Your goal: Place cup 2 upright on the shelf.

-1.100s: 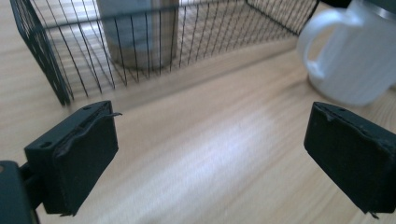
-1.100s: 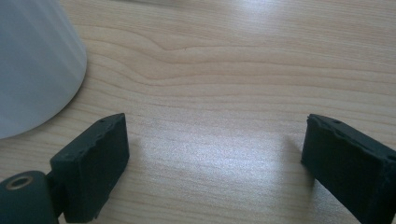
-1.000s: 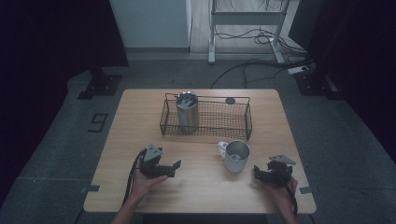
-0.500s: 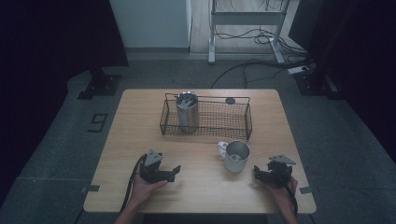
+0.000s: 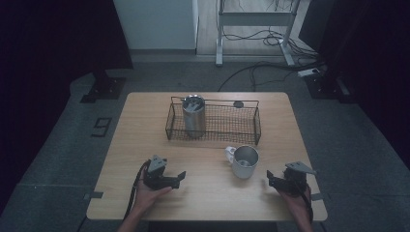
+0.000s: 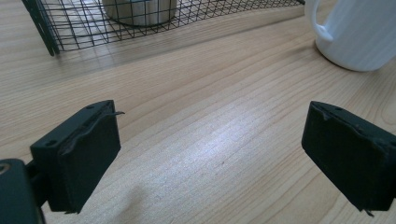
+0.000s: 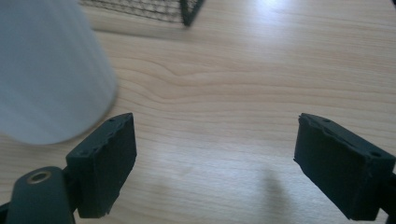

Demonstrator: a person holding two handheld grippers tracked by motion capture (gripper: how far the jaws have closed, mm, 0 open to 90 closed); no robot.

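White ceramic mug point(image 5: 244, 162) upright on wooden table point(image 5: 145, 130), handle toward wire basket point(image 5: 212, 121)'s left end. Left gripper point(image 5: 180, 177), right gripper point(image 5: 269, 178): jaws wide, empty.

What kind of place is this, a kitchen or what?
Probably a lab or studio, not a kitchen: a lone wooden table on grey carpet, cables across the floor, dark curtains, and a metal stand behind.

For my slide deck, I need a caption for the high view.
Two open grippers, left and right, flank a white mug before a wire basket.
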